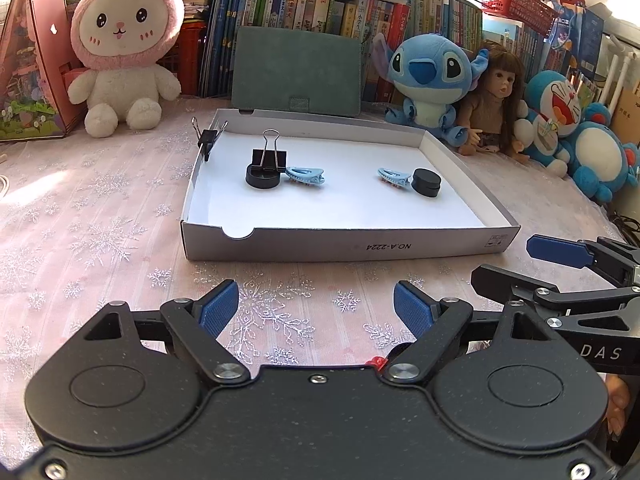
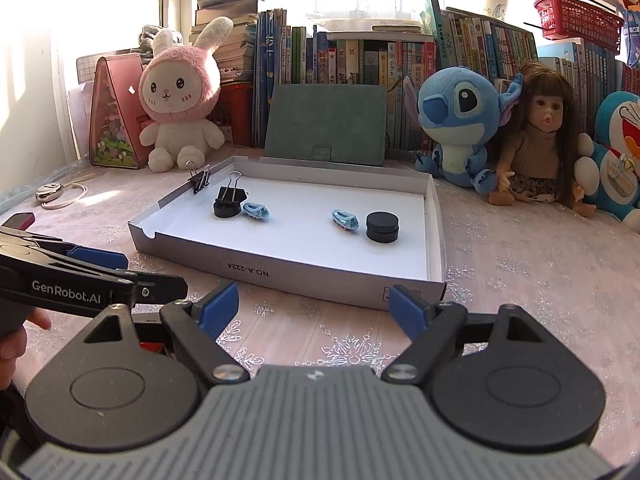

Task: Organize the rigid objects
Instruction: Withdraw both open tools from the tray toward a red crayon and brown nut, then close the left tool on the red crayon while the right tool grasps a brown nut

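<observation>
A shallow white box lid (image 1: 344,246) (image 2: 280,268) lies on the table. Inside it on the left are a black disc (image 1: 262,178) (image 2: 225,211) with a black binder clip (image 1: 269,157) (image 2: 231,193) standing on it, and a blue hair clip (image 1: 306,176) (image 2: 256,211). On the right are a second blue hair clip (image 1: 394,178) (image 2: 345,220) and two stacked black discs (image 1: 426,182) (image 2: 382,227). Another binder clip (image 1: 207,138) (image 2: 200,180) grips the lid's left wall. My left gripper (image 1: 316,310) and right gripper (image 2: 314,306) are open and empty, in front of the lid.
Plush toys, a pink rabbit (image 1: 124,48), a Stitch (image 1: 432,76), a doll (image 1: 496,104) and a Doraemon (image 1: 568,120), line the back before books. A green folder (image 1: 298,70) leans behind the lid. A cord and a small device (image 2: 60,194) lie at the far left.
</observation>
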